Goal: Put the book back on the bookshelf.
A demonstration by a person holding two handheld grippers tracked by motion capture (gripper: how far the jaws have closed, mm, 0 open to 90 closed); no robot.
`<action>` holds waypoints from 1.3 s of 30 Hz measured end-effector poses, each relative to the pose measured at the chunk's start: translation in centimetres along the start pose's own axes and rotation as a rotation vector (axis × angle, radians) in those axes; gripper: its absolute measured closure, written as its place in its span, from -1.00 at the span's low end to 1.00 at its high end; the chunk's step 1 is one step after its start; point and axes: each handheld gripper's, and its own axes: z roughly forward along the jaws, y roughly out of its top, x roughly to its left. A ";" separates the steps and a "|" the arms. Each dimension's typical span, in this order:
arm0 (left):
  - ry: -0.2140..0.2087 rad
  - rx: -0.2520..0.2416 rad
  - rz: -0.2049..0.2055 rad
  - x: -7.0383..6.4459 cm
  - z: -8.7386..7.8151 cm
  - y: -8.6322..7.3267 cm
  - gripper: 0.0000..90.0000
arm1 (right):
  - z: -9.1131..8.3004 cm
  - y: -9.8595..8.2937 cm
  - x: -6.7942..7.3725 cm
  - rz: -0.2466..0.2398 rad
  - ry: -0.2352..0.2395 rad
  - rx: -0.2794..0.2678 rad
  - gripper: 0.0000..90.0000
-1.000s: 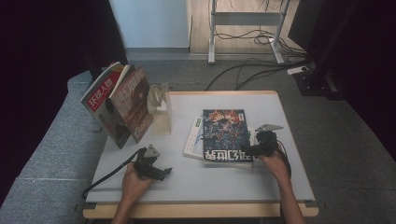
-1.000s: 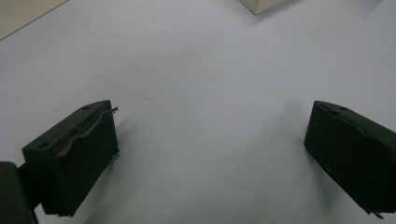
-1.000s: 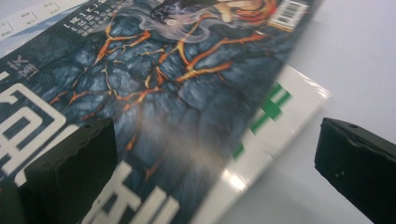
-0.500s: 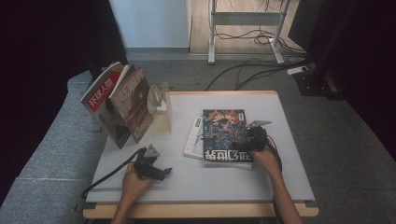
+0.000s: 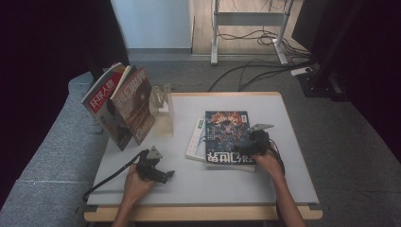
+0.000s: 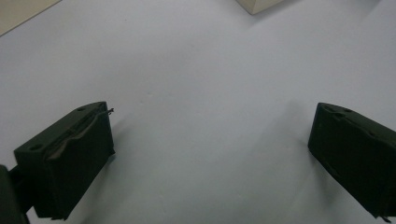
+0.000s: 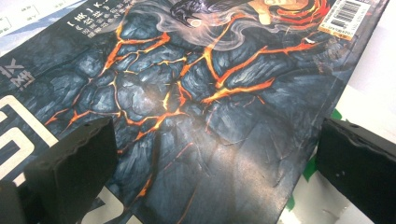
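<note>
The right hand-held gripper (image 5: pixel 247 147) hovers low over the dark magazine (image 5: pixel 228 135) that lies flat on the white desk (image 5: pixel 293 175), right of the desk's middle. In the right gripper view its 2 black jaws stand wide apart with nothing between them but the cover (image 7: pixel 196 107), which shows cracked grey rock with glowing orange veins and a barcode label at the upper right corner. One jaw sits over the cover's lower left; the other sits past the magazine's right edge, over a white sheet with green marks (image 7: pixel 322 186) that lies under it. Whether either jaw touches the cover cannot be told. In the high view that white, green-printed booklet (image 5: pixel 196 139) sticks out from under the magazine's left side.

The left hand-held gripper (image 5: pixel 158 174) rests near the front left of the desk, held in the person's left hand (image 5: pixel 137 184), its cable (image 5: pixel 106 177) trailing off to the left. Its own view shows both jaws spread open over the bare desk surface (image 6: pixel 201 93), holding nothing.

At the back left, 2 more magazines (image 5: pixel 120 106) stand tilted against a pale stand (image 5: pixel 163 111) at the desk's edge. A grey couch (image 5: pixel 42 165) runs along the desk's left side, and cables (image 5: pixel 255 71) lie on the floor beyond.
</note>
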 end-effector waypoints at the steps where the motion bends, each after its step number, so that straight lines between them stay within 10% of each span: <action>1: -0.011 -0.003 -0.006 0.0 0.0 0.1 -0.99 | 0.0 0.0 0.1 0.000 0.000 0.001 -1.00; 8: -0.066 -0.095 -0.069 0.4 -0.9 1.0 -0.91 | 0.0 0.0 0.8 -0.018 0.015 0.010 -1.00; 26: -0.096 -0.167 -0.064 0.5 -2.9 1.6 -0.92 | 0.2 0.0 2.8 -0.054 0.054 0.016 -1.00; 29: -0.031 -0.119 0.008 -0.2 -3.0 2.4 -0.91 | 0.2 0.0 3.1 -0.058 0.057 0.017 -1.00; 39: -0.073 -0.100 0.084 -2.0 -1.9 7.0 -0.89 | -0.2 -0.4 3.6 -0.067 0.069 0.016 -1.00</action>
